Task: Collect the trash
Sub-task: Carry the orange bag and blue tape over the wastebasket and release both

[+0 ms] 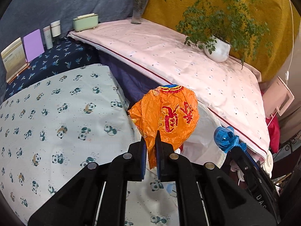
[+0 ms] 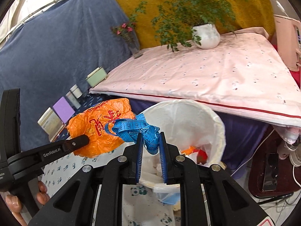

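Right wrist view: the right gripper (image 2: 150, 141) has its blue pads closed to a narrow gap on a bunched blue measuring tape (image 2: 135, 128), whose loops spill up and to the left of the fingertips. Directly ahead of and below those fingertips stands the white-lined trash bin (image 2: 216, 124), open-mouthed, with scraps already in it. To the left of this gripper, the left gripper (image 2: 82, 141) comes in from the side carrying a crumpled orange plastic bag (image 2: 101, 130).

In the left wrist view, the left gripper (image 1: 150, 141) is pressed almost fully together on a lower fold of the orange plastic bag (image 1: 167, 116), which balloons above the fingertips; the measuring tape (image 1: 225, 137) shows off to its right.

Both pieces look very light and limp. The bag is thin, slick film that would likely slide out of a loose pinch, so a gathered fold is the sound place to hold it. The tape is floppy and probably snags: loose loops may catch on a finger or the bin rim at release, so gripping the middle of the bundle seems best.
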